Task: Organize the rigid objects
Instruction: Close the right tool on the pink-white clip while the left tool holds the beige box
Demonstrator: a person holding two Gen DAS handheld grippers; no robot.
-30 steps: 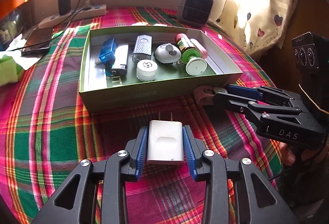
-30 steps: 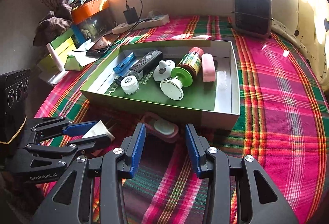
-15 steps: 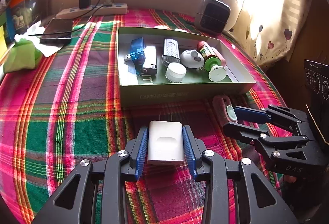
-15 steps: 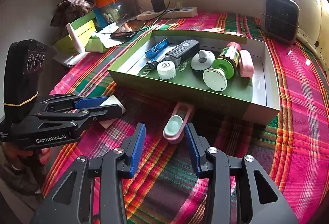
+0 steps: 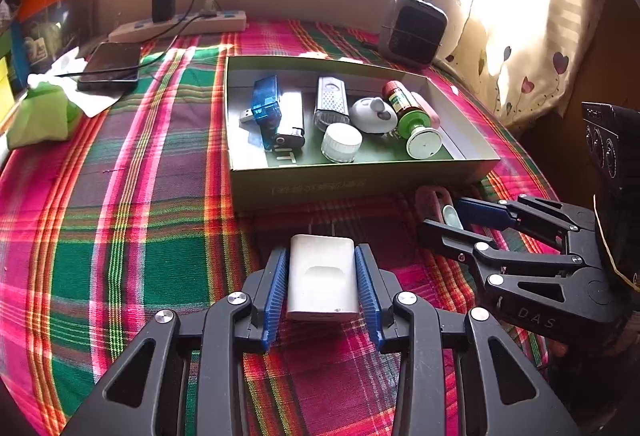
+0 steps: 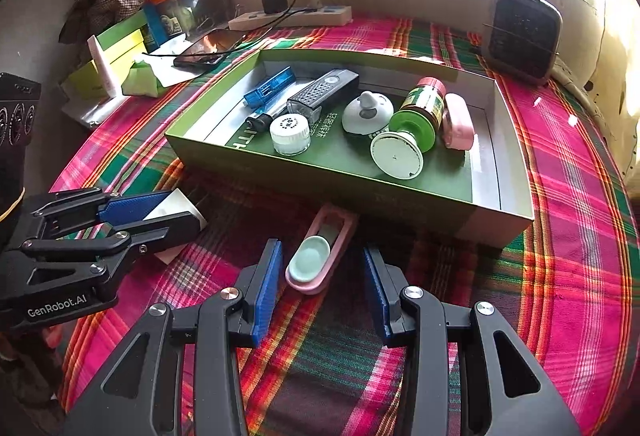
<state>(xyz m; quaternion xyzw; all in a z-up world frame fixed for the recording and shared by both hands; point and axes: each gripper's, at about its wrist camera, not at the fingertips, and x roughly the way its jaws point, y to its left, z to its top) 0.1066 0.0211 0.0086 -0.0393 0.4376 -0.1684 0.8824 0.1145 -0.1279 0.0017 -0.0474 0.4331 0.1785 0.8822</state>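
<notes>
While left gripper (image 5: 322,286) clamps charger (image 5: 321,279) (white), right gripper (image 6: 323,282) gapes.

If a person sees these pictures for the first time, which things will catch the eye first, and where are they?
The bright red and green plaid cloth covers the whole surface. In its middle sits a green box full of small things, such as a green-capped bottle. In front, the left gripper clamps a white charger, and the open right gripper brackets a pink oblong case lying on the cloth.
</notes>
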